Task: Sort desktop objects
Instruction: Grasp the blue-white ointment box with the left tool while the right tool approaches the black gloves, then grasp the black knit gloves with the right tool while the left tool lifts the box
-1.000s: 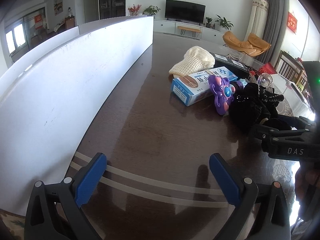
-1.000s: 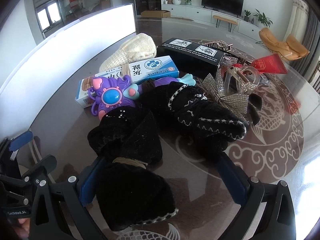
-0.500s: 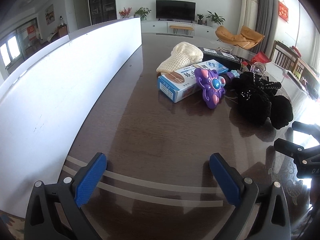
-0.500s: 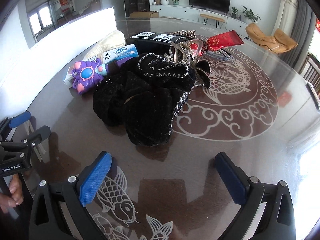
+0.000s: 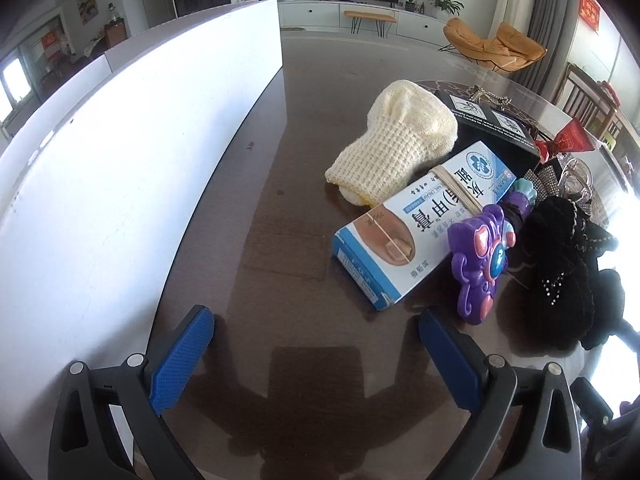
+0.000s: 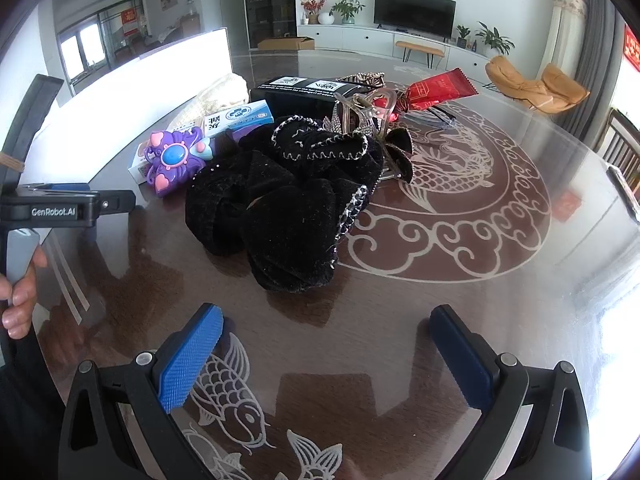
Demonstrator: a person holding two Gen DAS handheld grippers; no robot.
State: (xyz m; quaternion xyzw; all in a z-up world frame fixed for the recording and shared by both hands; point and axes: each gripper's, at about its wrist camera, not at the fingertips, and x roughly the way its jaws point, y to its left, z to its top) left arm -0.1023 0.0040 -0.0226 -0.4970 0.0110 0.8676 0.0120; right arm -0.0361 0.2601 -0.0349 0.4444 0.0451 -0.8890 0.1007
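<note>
Home living room, television (image 6: 414, 11), orange lounge chair (image 6: 536, 84), houseplants (image 6: 348, 9)

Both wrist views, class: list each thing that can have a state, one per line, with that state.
Left gripper: open, holding nothing.
Right gripper: open, holding nothing.
Blue and white box: closed, lying flat, banded with a rubber band.
Black box: closed, lying flat.
Red packet: sealed, lying on the pile.
Cream knit hat: lying on its side.
Black scrunchies: heaped together.
Purple toy: face up.

Bare table (image 5: 280, 240) runs ahead of left gripper (image 5: 316, 344) between white panel (image 5: 120, 160) at left and medicine box (image 5: 416, 232) at right; black scrunchie heap (image 6: 288, 208) blocks far centre.
</note>
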